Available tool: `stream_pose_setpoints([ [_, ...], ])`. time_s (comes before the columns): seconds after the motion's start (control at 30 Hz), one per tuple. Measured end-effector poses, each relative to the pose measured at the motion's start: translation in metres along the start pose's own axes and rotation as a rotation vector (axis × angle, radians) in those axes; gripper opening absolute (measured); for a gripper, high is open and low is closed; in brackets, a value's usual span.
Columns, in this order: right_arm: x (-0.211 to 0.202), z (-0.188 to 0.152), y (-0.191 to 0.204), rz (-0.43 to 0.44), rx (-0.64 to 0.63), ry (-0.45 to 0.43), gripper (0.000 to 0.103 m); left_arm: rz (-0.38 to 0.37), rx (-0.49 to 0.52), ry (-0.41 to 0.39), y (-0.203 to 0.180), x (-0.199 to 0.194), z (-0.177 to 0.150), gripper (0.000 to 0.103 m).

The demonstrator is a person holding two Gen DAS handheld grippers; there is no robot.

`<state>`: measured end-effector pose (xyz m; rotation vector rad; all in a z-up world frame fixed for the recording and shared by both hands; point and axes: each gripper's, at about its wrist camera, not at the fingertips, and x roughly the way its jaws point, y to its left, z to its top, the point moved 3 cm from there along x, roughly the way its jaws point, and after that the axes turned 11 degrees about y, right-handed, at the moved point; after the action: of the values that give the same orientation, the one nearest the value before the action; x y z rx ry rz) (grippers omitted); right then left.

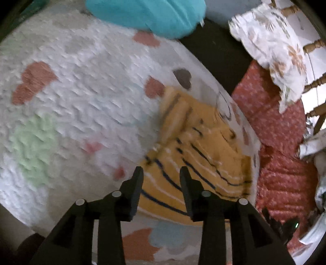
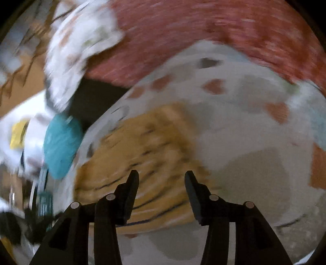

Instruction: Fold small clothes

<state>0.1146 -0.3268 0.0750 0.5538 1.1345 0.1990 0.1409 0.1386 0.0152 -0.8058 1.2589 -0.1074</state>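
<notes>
A small yellow garment with dark and white stripes (image 1: pixel 195 146) lies on a white fluffy round rug with coloured hearts (image 1: pixel 85 85). It looks partly folded, with a thicker fold at its far end. My left gripper (image 1: pixel 161 173) is open and empty, held above the garment's near edge. In the right wrist view the same yellow garment (image 2: pixel 142 146) lies on the rug (image 2: pixel 254 163), blurred by motion. My right gripper (image 2: pixel 162 177) is open and empty, above the garment's near right part.
A teal cushion (image 1: pixel 146 14) lies at the rug's far edge and shows in the right wrist view (image 2: pixel 61 146). A red patterned quilt (image 1: pixel 275 126) borders the rug. A white floral cloth (image 1: pixel 271 46) hangs by a wooden rail (image 1: pixel 313 81).
</notes>
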Motion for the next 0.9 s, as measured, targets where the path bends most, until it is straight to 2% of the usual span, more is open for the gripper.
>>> stream_pose_setpoints([
  [0.13, 0.055, 0.004, 0.090, 0.048, -0.188, 0.154, 0.050, -0.030, -0.044, 0.114, 0.005, 0.033, -0.004, 0.035],
  [0.17, 0.069, 0.003, 0.106, 0.041, -0.213, 0.179, 0.046, -0.020, -0.062, 0.135, 0.011, 0.040, -0.004, 0.035],
  [0.2, 0.086, 0.003, 0.121, 0.029, -0.242, 0.203, 0.036, -0.020, -0.070, 0.140, 0.014, 0.041, -0.004, 0.035],
  [0.23, 0.105, 0.003, 0.138, 0.012, -0.276, 0.229, 0.031, -0.029, -0.075, 0.143, 0.016, 0.042, -0.003, 0.035],
  [0.27, 0.127, 0.005, 0.155, -0.010, -0.309, 0.254, 0.026, -0.036, -0.076, 0.140, 0.017, 0.040, -0.001, 0.035],
  [0.43, 0.208, 0.011, 0.214, -0.107, -0.401, 0.288, 0.025, 0.024, -0.067, 0.067, 0.027, 0.017, 0.013, 0.036],
  [0.57, 0.265, 0.011, 0.252, -0.159, -0.445, 0.323, 0.027, -0.023, -0.141, 0.045, 0.041, 0.006, 0.029, 0.036],
  [0.63, 0.275, 0.018, 0.265, -0.117, -0.429, 0.316, 0.028, -0.035, -0.162, 0.038, 0.045, 0.003, 0.033, 0.036],
  [0.77, 0.274, 0.038, 0.275, 0.016, -0.314, 0.305, 0.028, -0.060, -0.182, 0.035, 0.046, 0.000, 0.036, 0.038],
  [0.87, 0.262, 0.046, 0.284, 0.009, -0.347, 0.284, 0.028, -0.057, -0.170, 0.030, 0.040, -0.001, 0.036, 0.039],
  [0.9, 0.255, 0.045, 0.285, 0.012, -0.363, 0.275, 0.032, -0.055, -0.169, 0.028, 0.040, -0.001, 0.036, 0.039],
])
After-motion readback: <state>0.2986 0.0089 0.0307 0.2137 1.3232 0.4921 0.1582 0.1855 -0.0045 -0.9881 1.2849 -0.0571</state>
